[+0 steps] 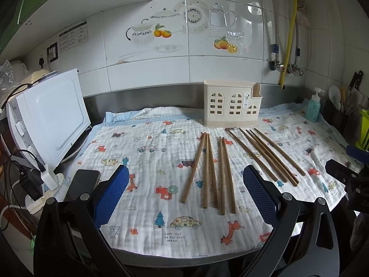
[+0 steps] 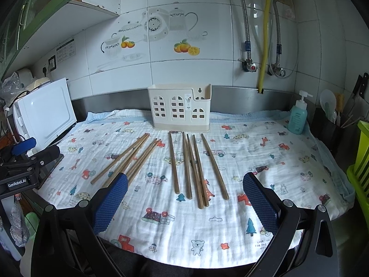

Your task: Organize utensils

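Observation:
Several brown wooden chopsticks lie on a printed white cloth [image 1: 147,161] in two groups. In the left wrist view the left group [image 1: 208,170] is ahead of me and the right group [image 1: 265,154] lies further right. In the right wrist view the left group [image 2: 129,159] and the right group [image 2: 196,168] lie ahead. A cream plastic utensil holder [image 1: 231,103] [image 2: 180,107] stands upright behind them, against the steel backsplash. My left gripper [image 1: 185,198] is open and empty, near the cloth's front. My right gripper [image 2: 184,200] is open and empty, near the front too.
A white microwave [image 1: 46,113] [image 2: 43,113] stands at the left. A phone [image 1: 81,182] and power strip [image 1: 43,191] lie left of the cloth. A teal soap bottle [image 2: 297,115] [image 1: 312,108], a dark utensil tub [image 2: 334,124] and a green rack [image 2: 359,161] stand at the right.

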{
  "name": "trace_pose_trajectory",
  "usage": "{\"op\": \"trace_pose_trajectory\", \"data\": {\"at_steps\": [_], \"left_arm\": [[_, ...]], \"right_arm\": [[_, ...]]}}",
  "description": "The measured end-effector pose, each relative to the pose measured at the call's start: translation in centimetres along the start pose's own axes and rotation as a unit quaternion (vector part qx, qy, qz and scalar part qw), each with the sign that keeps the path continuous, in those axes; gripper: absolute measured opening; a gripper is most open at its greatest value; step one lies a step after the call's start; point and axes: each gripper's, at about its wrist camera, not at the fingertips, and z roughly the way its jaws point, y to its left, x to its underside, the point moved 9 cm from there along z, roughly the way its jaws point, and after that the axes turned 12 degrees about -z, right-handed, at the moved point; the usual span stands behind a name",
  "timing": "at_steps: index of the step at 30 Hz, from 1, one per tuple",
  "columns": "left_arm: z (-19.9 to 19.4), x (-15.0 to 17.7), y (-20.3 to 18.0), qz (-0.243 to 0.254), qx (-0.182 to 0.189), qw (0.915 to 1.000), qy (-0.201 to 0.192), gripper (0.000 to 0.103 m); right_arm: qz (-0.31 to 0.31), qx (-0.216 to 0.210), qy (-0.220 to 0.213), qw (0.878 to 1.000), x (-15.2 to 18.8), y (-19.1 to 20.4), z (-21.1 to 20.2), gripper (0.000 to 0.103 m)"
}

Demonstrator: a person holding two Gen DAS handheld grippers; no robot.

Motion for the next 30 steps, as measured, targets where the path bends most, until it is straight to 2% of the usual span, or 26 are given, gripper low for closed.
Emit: {"op": "trace_pose_trajectory", "data": {"at_steps": [13,25,30], "left_arm": [[1.0,-0.3,0.5,-0.005,0.005,0.9999,0.010,0.098],[2.7,0.2,-0.2,-0.001,0.029,0.9987,0.042,0.098],[3.5,0.1,0.0,-0.003,0.025,0.9985,0.048,0.098]], "right_arm": [[-0.002,0.001,0.011,1.000,0.2,-0.3,1.0,0.097],[-0.007,0.002,0.018,1.000,-0.2,-0.7,1.9,0.097],[-0.007,0.001,0.026,1.000,-0.2,-1.0,2.7,0.097]]}}
